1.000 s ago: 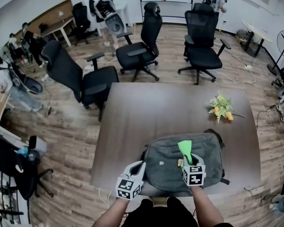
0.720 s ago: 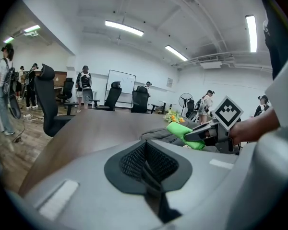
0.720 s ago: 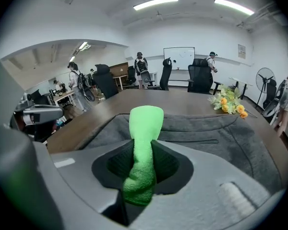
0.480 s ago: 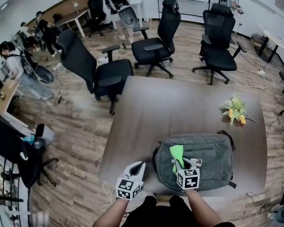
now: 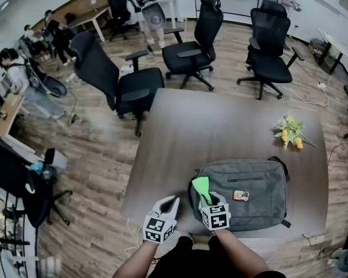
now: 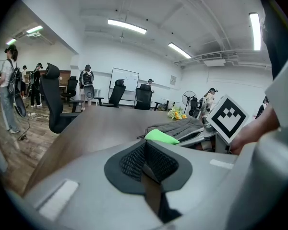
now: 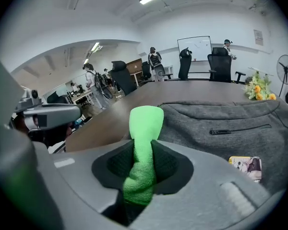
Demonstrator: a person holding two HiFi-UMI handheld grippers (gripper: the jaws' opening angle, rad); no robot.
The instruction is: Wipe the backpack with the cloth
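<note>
While we hold the green cloth in the right gripper, its jaws are clamped on the cloth's bunched middle. The free end stands up past the pads toward the near left corner of the backpack.

Seen from the head view, the right gripper sits at that same corner of the grey backpack. The cloth reaches over the bag's left edge; we cannot tell whether it presses on the fabric. The backpack lies flat on the brown table, with its pocket zip facing up.

On the backpack's top face, to the right of the cloth, rests a small printed card. Our right gripper view shows the card below the zip.

Our left gripper hangs just left of the backpack, apart from it. Its jaws are pressed together with nothing between them. From its view, the cloth shows at the near end of the backpack.

Yellow flowers lie beyond the backpack's far right corner, well apart from it. Black office chairs stand farther off, past the backpack's far side.
</note>
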